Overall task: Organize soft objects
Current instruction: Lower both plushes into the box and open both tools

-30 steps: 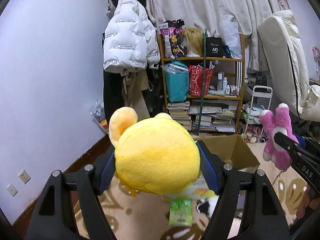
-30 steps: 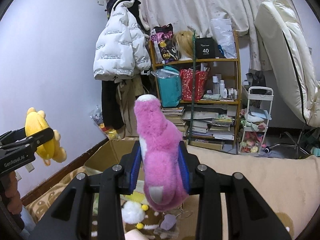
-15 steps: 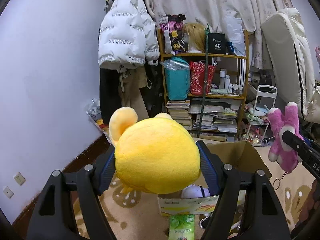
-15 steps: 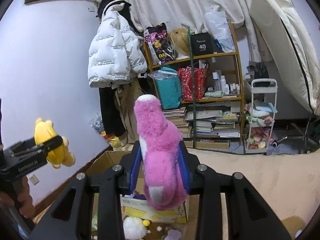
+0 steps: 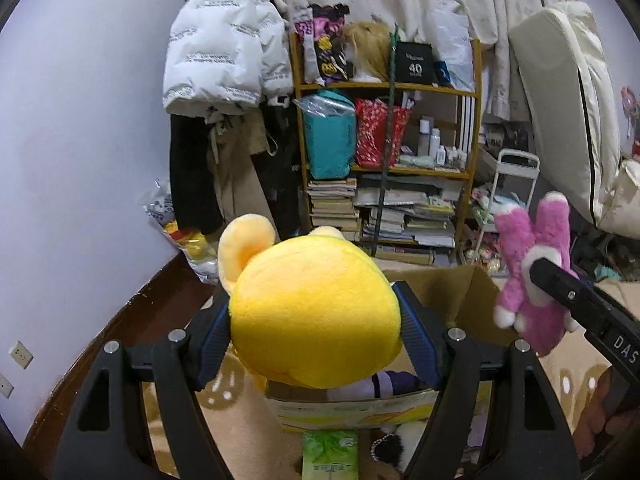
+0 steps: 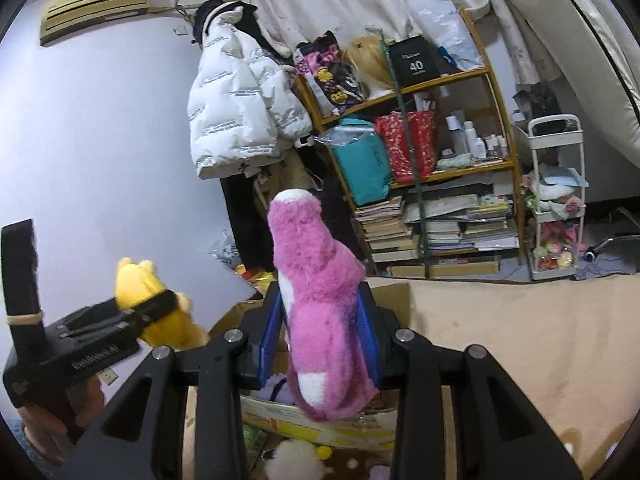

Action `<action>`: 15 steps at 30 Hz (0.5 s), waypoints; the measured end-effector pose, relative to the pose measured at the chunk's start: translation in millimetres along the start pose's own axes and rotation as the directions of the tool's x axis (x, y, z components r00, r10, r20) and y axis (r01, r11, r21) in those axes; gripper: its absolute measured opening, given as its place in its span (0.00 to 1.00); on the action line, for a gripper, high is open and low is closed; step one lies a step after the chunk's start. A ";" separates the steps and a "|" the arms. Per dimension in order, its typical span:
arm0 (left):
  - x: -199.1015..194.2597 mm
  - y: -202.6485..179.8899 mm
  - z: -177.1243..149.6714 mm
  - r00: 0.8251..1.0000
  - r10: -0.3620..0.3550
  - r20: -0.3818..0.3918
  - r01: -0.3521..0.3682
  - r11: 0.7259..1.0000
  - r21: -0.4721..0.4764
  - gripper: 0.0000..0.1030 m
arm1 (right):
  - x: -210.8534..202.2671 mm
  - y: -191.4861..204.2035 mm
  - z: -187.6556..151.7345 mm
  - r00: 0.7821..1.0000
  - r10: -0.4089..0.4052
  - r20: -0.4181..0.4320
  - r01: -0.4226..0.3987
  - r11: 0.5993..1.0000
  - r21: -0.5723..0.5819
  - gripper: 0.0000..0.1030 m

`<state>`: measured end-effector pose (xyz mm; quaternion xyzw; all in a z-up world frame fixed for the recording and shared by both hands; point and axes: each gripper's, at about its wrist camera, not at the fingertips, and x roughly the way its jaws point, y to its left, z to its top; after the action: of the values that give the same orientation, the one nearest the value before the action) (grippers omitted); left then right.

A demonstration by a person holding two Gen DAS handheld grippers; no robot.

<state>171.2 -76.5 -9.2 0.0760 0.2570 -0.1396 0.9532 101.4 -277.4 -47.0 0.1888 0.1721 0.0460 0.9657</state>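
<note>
Left gripper (image 5: 315,322) pads pressed on a yellow plush (image 5: 312,312), right gripper (image 6: 320,332) clamping a pink plush (image 6: 320,300)

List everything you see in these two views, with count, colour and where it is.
round yellow plush toy: one, yellow, between left jaws
fuzzy pink plush toy: one, pink and white, between right jaws
open cardboard box: one, brown, on rug below both toys
wooden shelf unit: one, tan, back wall, holds books and bags
white puffer jacket: one, hanging left of shelf
green packet: one, on floor before box
white trolley: one, right of shelf
left gripper: black, blue pads
right gripper: black, blue pads
</note>
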 end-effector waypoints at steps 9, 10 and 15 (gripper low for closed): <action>31.1 -10.1 -14.2 0.996 -0.017 -0.084 0.018 1.000 0.001 0.75 | 23.7 11.7 -16.2 0.996 -0.063 -0.057 0.054 0.988 -0.145 0.37; 32.4 -11.2 -14.8 0.996 -0.022 -0.091 0.023 1.000 0.008 0.76 | 25.3 11.4 -17.1 0.996 -0.060 -0.064 0.050 0.987 -0.151 0.38; 32.3 -10.2 -19.1 0.995 -0.046 -0.094 0.046 0.999 0.000 0.78 | 27.0 8.8 -18.2 0.994 -0.076 -0.080 0.063 0.987 -0.150 0.39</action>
<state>185.9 -89.4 -42.8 0.0774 0.3032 -0.1578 0.9366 120.1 -258.7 -68.0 0.1087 0.2158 0.0330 0.9698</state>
